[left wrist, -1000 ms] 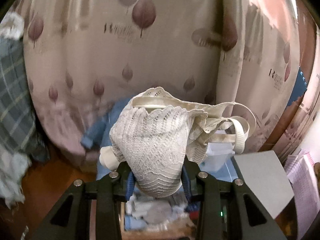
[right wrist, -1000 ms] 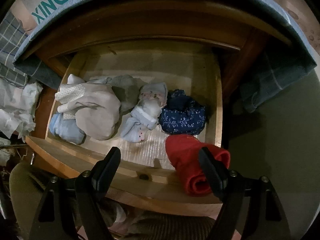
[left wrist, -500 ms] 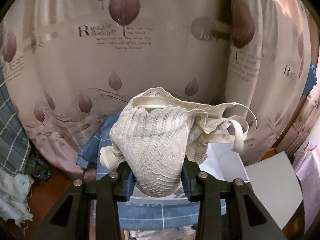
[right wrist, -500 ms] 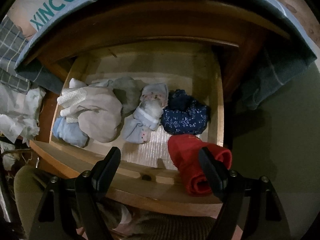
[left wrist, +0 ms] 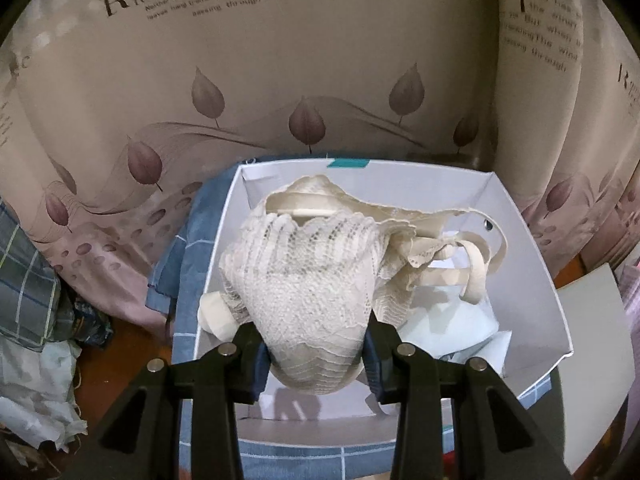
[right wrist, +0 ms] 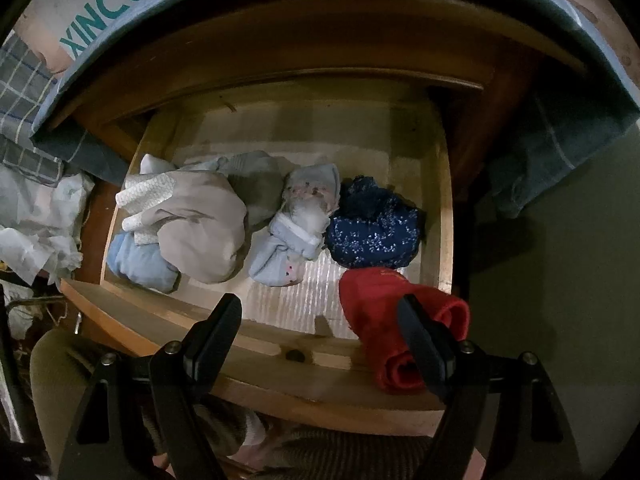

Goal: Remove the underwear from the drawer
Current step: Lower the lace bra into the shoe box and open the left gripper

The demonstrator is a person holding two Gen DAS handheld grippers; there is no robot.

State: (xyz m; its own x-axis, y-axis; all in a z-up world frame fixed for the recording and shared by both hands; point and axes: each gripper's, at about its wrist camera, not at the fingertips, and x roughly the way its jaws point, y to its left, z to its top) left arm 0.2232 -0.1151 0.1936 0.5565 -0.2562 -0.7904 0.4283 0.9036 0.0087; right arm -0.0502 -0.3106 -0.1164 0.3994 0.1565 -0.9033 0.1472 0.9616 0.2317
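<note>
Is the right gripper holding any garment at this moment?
No, the right gripper is open above the drawer, nothing between its fingers.

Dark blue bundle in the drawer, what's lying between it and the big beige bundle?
In the right wrist view, a pale blue rolled garment with small pink print lies between the dark blue bundle and the beige bundle on the drawer floor.
</note>
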